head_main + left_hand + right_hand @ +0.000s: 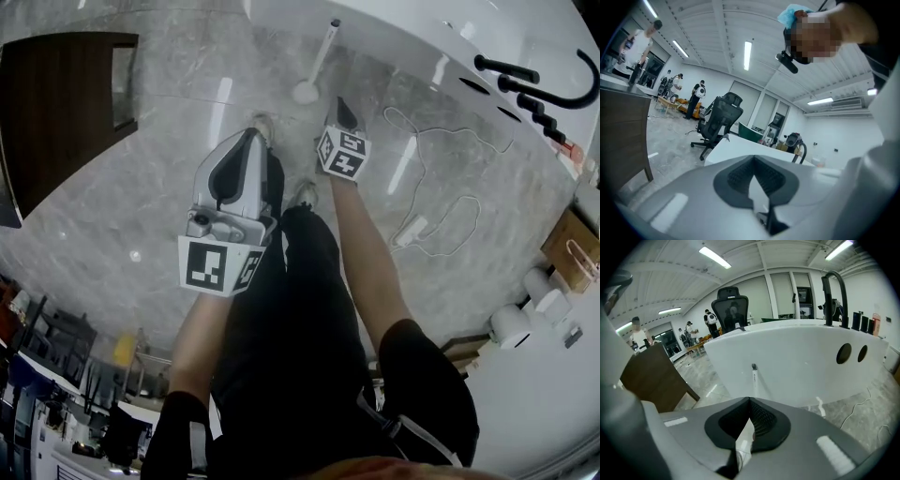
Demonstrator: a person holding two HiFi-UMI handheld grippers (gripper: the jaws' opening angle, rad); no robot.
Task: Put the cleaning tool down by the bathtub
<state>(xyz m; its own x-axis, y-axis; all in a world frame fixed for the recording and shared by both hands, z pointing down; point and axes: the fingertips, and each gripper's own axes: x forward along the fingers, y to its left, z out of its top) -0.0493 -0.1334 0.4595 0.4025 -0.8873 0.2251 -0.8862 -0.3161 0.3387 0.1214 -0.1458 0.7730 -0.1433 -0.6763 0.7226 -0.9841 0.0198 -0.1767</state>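
The cleaning tool (pixel 317 64), a white long-handled brush, leans against the white bathtub (pixel 422 37) with its head on the grey floor. No gripper touches it. In the right gripper view its handle (pixel 754 380) stands against the bathtub wall (pixel 801 357) just beyond my jaws. My right gripper (pixel 339 103) hangs above the floor near the brush head, shut and empty (pixel 750 400). Beside it to the left, my left gripper (pixel 253 133) is held over my shoes, its pads together with nothing between them (pixel 754 158).
A white cable with a power strip (pixel 417 228) lies on the floor right of my legs. A dark wooden cabinet (pixel 66 112) stands at left. The bathtub rim carries a black faucet (pixel 553 89). A cardboard box (pixel 572 248) sits at right, and an office chair (pixel 717 122) and people are farther off.
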